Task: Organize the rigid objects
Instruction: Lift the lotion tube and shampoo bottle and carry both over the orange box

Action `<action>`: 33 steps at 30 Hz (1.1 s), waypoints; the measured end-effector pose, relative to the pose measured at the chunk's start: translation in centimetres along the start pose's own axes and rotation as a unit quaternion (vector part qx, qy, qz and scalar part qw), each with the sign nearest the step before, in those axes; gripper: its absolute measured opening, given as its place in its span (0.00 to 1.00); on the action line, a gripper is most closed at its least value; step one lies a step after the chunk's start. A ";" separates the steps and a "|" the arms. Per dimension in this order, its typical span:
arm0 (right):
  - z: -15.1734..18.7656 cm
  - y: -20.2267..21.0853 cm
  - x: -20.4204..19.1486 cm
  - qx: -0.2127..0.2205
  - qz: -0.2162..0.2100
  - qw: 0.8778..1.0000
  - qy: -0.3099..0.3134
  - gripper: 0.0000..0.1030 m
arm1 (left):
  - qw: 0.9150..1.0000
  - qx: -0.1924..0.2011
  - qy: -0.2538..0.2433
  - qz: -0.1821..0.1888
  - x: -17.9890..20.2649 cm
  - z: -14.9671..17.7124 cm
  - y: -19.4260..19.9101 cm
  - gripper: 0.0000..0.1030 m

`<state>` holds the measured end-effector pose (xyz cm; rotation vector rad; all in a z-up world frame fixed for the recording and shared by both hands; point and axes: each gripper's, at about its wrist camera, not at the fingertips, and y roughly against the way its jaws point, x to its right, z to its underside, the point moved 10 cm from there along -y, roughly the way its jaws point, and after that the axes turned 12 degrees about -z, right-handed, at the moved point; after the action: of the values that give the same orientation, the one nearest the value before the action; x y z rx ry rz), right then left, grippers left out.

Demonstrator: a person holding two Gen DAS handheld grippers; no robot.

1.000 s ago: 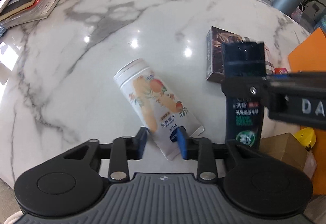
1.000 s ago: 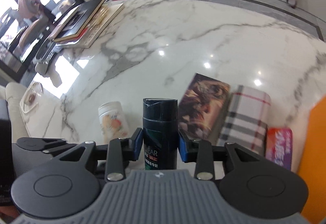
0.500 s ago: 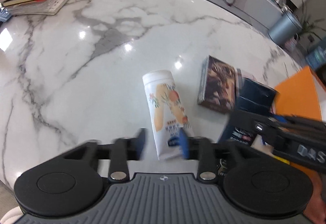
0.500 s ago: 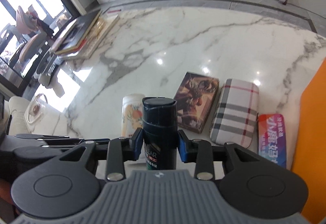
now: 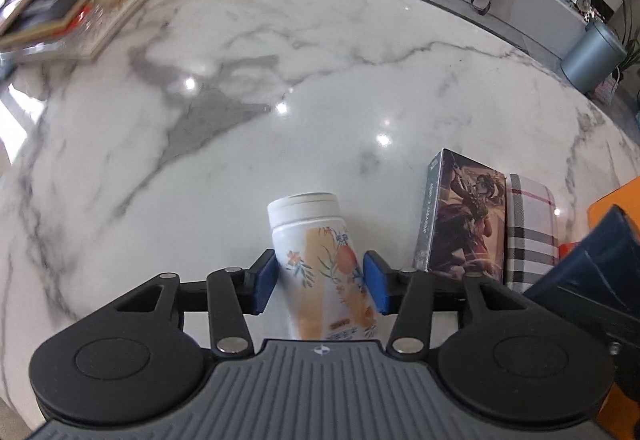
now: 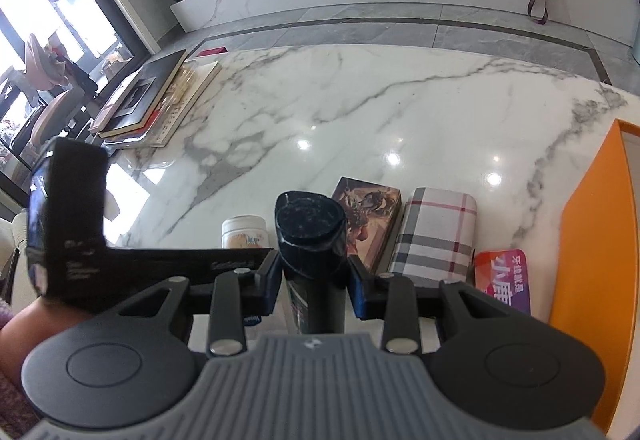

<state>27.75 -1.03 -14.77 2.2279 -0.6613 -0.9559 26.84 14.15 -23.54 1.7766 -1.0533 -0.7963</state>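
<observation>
Left gripper (image 5: 320,282) just widened, pads apart around tube (image 5: 324,264) lying on table (image 5: 280,112), left of box (image 5: 460,216). Right gripper (image 6: 312,282) clamps dark bottle (image 6: 310,236); set it into gap, parallel.

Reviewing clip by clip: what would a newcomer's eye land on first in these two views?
Probably the white peach-print bottle, upright on the marble table between the left gripper pads, which have just opened; whether they touch it is unclear. Next, the dark shampoo bottle clamped in the right gripper, with the illustrated box and plaid case side by side behind.
</observation>
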 end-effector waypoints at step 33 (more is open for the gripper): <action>2.1 24.3 0.5 0.188 0.052 0.981 -0.020 0.33 | 0.943 0.171 -0.176 0.224 11.0 4.2 27.2 0.27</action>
<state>21.65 -18.69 0.92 2.4731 -1.0389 -0.8810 19.22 -3.74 -1.17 1.6004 -1.8506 -0.6826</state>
